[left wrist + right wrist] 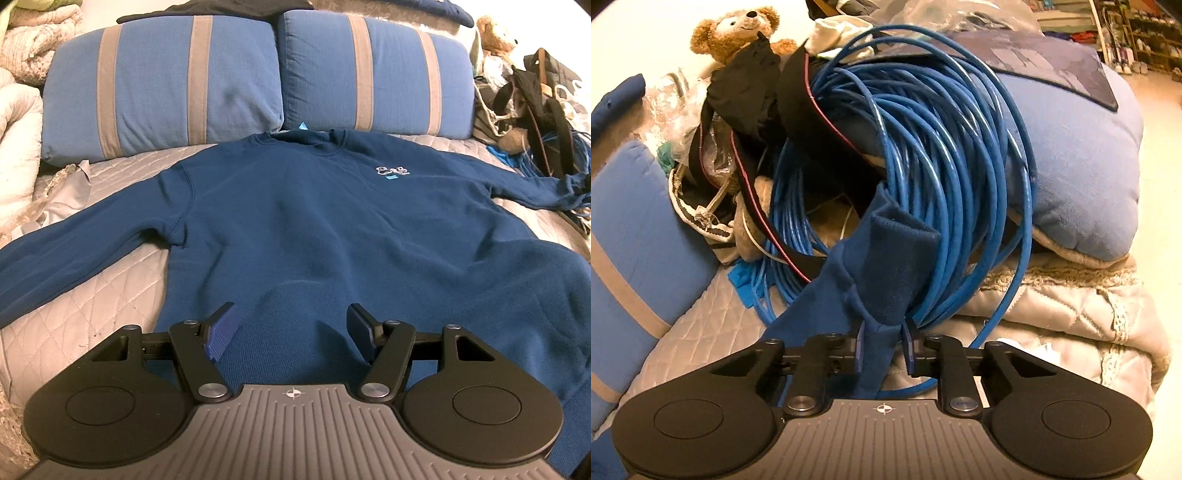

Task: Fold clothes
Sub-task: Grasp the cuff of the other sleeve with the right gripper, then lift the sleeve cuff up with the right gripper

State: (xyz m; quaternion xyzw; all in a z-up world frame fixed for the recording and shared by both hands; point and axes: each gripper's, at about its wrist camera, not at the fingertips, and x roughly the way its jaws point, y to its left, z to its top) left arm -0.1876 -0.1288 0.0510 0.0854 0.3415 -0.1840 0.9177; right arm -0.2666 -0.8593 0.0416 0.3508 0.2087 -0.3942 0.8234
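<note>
The navy blue cotton sweatshirt (303,221) lies flat, front up, on the grey quilted bed (110,280), collar toward the striped pillows (162,88), long axis hem to collar. The right tongs (882,350) pinch its sleeve cuff (894,258) beside a blue cable coil (942,147); the left tongs (291,328) hover wide open, empty, over the hem. Lift the cuff clear of the cables, then carry it across the chest.

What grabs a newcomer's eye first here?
The navy sweatshirt spread face-up across the quilted bed, collar toward two striped blue pillows. Then the coil of blue cable at the bedside, where the right gripper pinches the sleeve cuff.
</note>
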